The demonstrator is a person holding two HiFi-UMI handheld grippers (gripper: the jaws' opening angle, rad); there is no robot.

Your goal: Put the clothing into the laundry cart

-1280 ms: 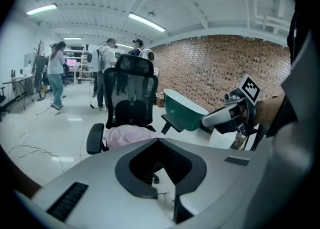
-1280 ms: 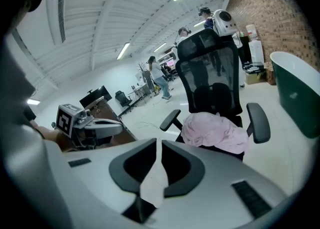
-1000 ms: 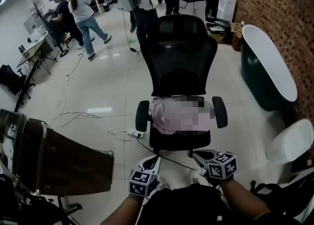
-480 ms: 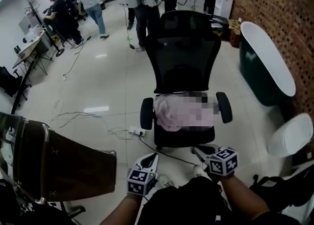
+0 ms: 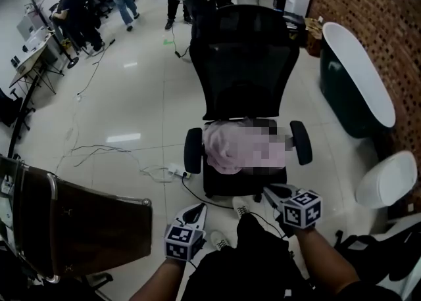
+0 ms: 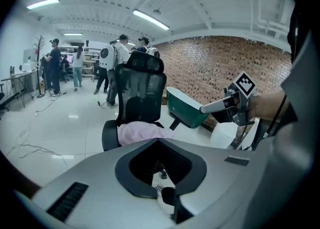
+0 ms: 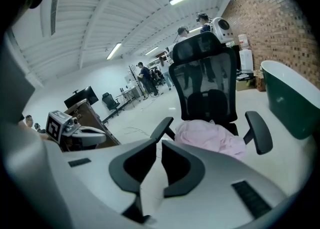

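Pink clothing (image 5: 243, 152) is lying bunched on the black office chair (image 5: 243, 63) seat, while the left gripper (image 5: 196, 210) and right gripper (image 5: 271, 192) are hovering just short of it, fingers nearly together, gripping nothing.

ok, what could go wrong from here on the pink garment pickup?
1. Loose floor cables and a power strip lie beside the office chair; feet could snag them on the way to the laundry cart.
2. The pink garment sits between the armrests; it may catch when lifted, and the chair may swivel.
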